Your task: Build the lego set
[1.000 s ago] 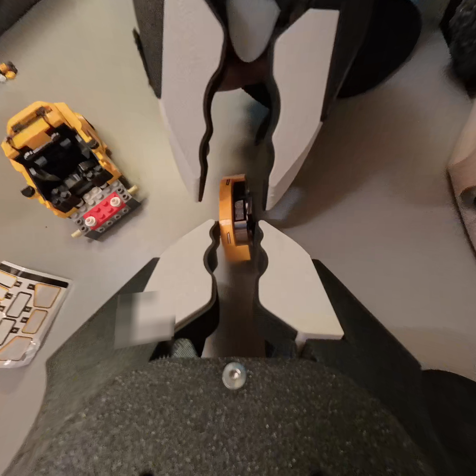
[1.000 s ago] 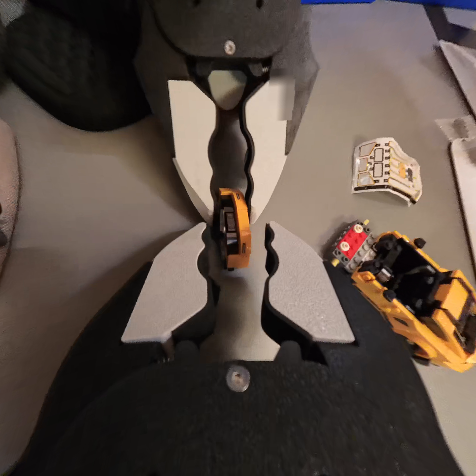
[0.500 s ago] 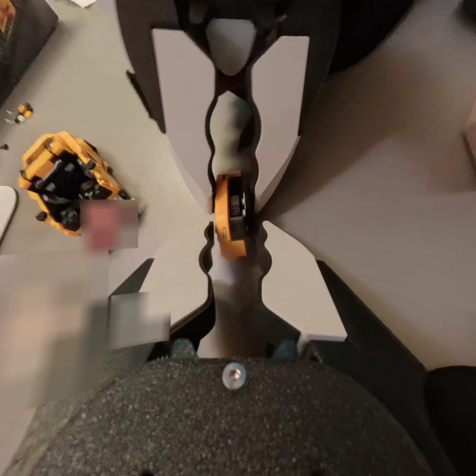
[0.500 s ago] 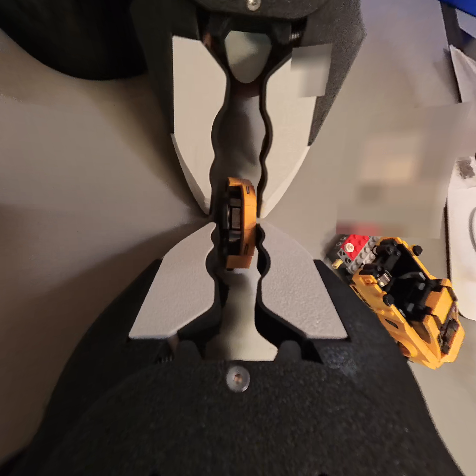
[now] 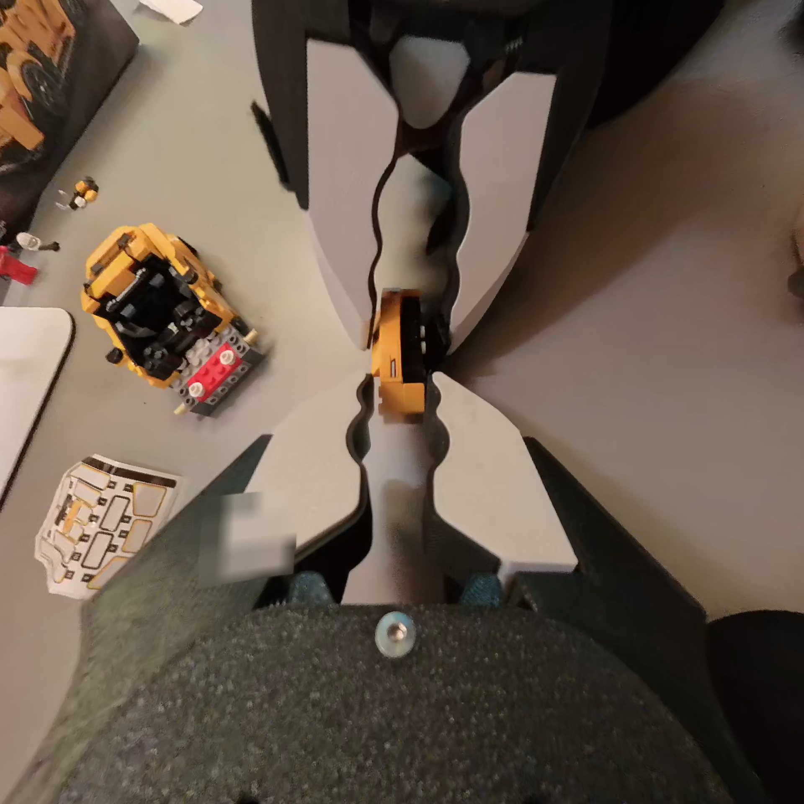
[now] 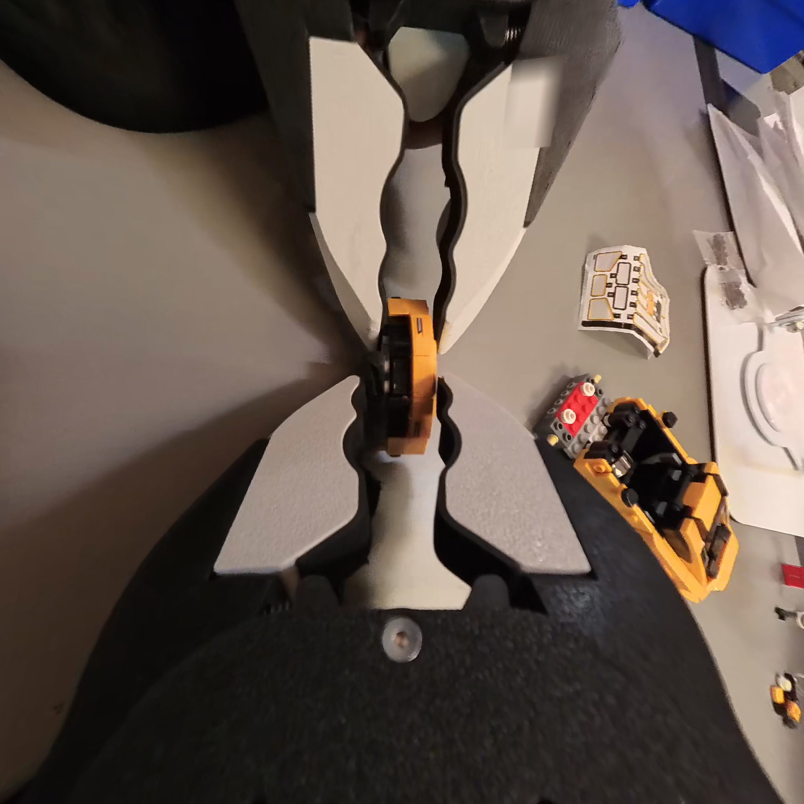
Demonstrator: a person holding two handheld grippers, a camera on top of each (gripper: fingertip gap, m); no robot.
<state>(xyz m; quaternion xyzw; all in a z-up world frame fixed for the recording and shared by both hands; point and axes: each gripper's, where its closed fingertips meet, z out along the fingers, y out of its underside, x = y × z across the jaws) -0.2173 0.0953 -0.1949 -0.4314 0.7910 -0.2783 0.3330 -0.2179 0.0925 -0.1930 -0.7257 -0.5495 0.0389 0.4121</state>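
a plain grey table [image 5: 631, 391] under warm, dim light carries everything, with a white mat [image 5: 26, 391] and a dark box [image 5: 56, 87] along its far-left edge in the left wrist view and bare surface out to the right of the two tools. the left gripper [image 5: 400, 387] and the right gripper [image 6: 398, 391] meet tip to tip above the table, both narrowed onto one small orange-and-black lego piece [image 5: 398, 356], the right clamped on it, the left with a sliver of gap at one fingertip. the half-built yellow lego car [image 5: 161, 317] sits on the table well apart from them, a sticker sheet [image 5: 104, 522] near it and loose small parts [image 5: 82, 193] farther off.
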